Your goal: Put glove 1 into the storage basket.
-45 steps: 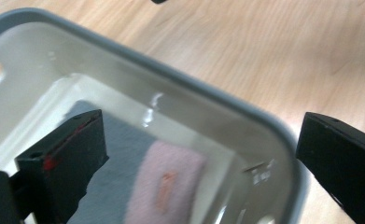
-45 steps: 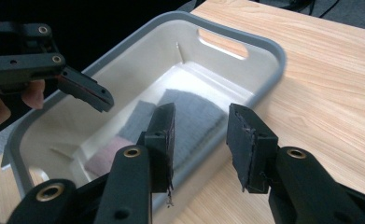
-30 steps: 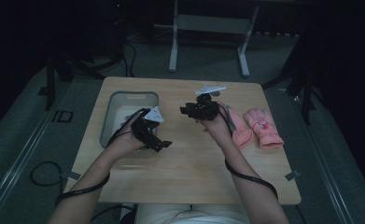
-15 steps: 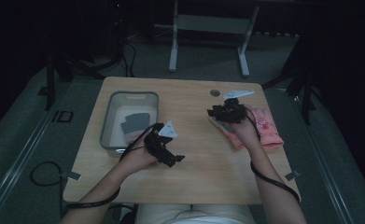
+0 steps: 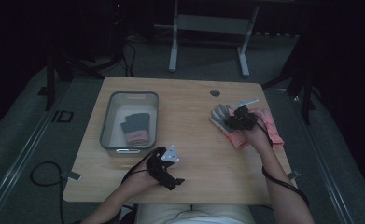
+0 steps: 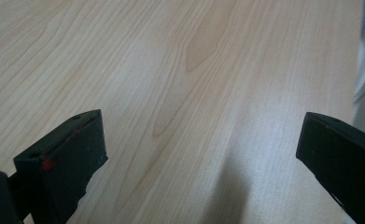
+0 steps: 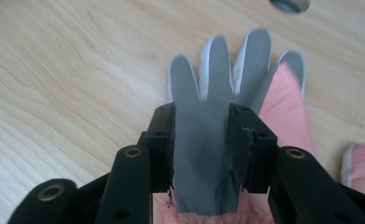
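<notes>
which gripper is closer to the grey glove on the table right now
The right. The right gripper is right at the grey glove, its jaws either side of the palm. The left gripper is far off near the table's front edge, over bare wood.

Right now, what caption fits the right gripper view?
Right gripper jaws straddling a grey glove on the wooden table.

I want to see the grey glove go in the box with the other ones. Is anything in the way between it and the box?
Nothing visible is in the way. The grey glove sits between the right tongs, lying on a pink glove. Between it and the grey box there is bare wooden table. The left tongs are open near the table's front edge, off that path.
</notes>
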